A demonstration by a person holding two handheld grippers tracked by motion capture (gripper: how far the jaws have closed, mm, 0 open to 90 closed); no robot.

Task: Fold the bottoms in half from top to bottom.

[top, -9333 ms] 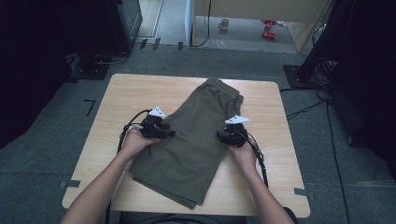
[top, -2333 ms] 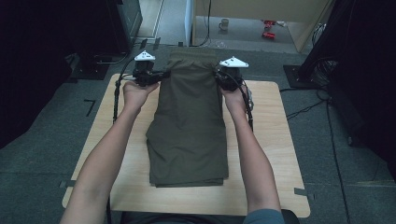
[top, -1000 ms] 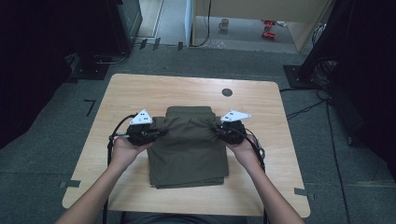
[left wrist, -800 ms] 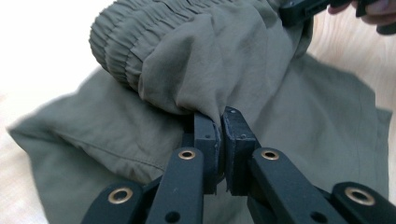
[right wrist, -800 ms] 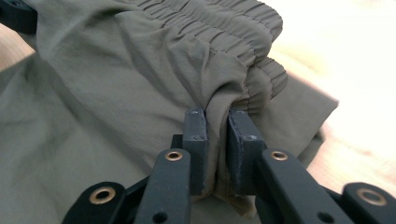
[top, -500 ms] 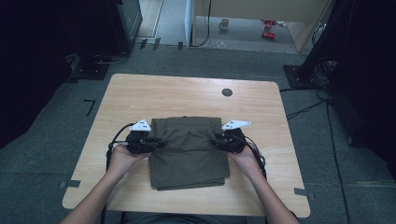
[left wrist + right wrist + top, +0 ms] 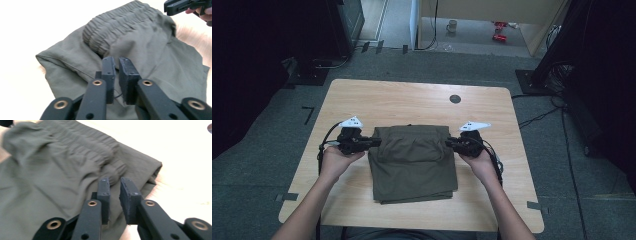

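An olive-green garment (image 7: 413,160) lies folded into a squarish stack on the near half of the wooden table (image 7: 412,100), between the two hands. Its gathered, ribbed waistband (image 7: 117,22) sits on top at the far edge, puckered into tight ridges, and the cloth below it is soft and creased, with a few slack wrinkles running across. The layers underneath stick out a little along the near edge, so the stack is not quite square.

The left gripper (image 7: 373,142) sits at the stack's left edge and the right gripper (image 7: 451,144) at its right edge, both pointing inward. Each has just been closing its jaws. In the gripper views the left gripper (image 7: 117,62) and right gripper (image 7: 114,183) show only a narrow slit between the pads, with nothing caught in it; the cloth lies just beyond the tips.
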